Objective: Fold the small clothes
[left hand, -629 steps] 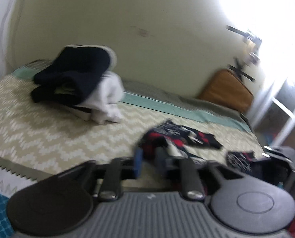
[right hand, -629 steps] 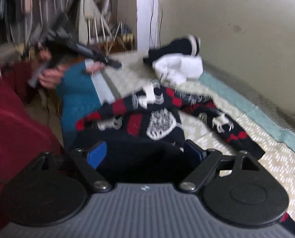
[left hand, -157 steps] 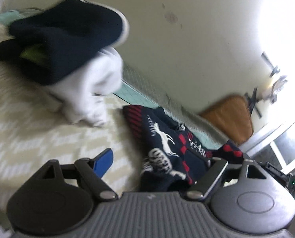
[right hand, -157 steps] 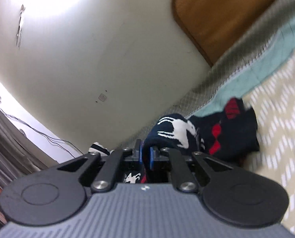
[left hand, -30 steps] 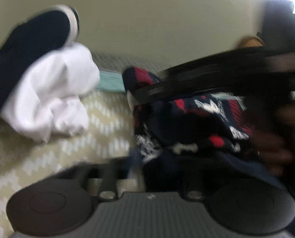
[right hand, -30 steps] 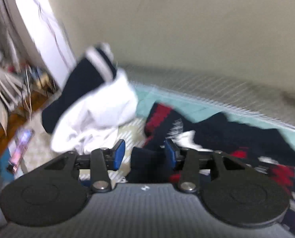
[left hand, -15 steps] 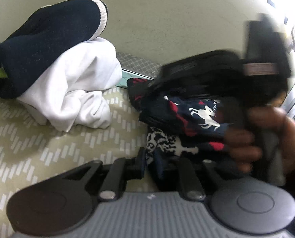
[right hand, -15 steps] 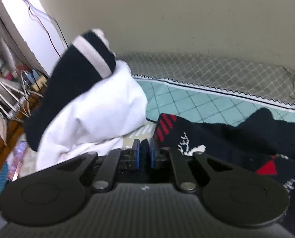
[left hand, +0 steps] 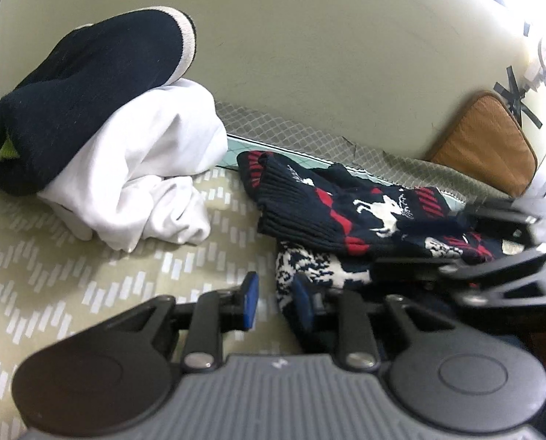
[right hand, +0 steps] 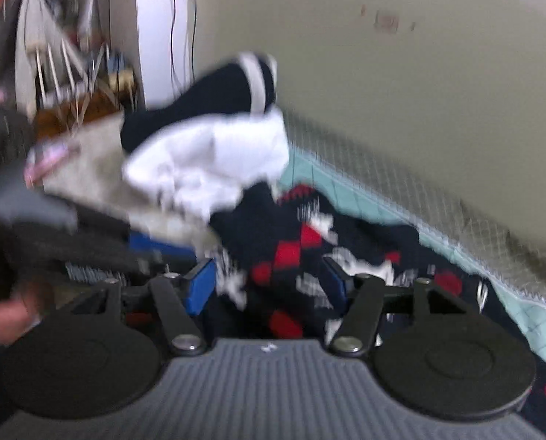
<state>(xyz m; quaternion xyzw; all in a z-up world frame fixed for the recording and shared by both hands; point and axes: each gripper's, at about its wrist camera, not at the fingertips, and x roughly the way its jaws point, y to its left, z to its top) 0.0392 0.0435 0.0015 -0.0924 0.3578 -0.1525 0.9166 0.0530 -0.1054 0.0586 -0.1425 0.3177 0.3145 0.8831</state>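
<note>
A navy, red and white patterned sweater (left hand: 361,216) lies folded on the bed against the wall; it also shows in the right wrist view (right hand: 291,242). My left gripper (left hand: 275,302) is open at the sweater's near left edge, its fingers apart with nothing between them. My right gripper (right hand: 269,282) is open just above the sweater's middle, holding nothing. The right gripper's body shows at the right edge of the left wrist view (left hand: 493,267).
A pile of a white garment (left hand: 144,176) under a dark navy one (left hand: 89,73) sits on the bed to the left of the sweater. A tan cushion (left hand: 486,143) leans at the wall to the right. The bedspread (left hand: 71,275) is beige with a chevron pattern.
Both grippers were shut on the sweater half a second ago and have opened and let it go. The right gripper has drawn back from the cloth.
</note>
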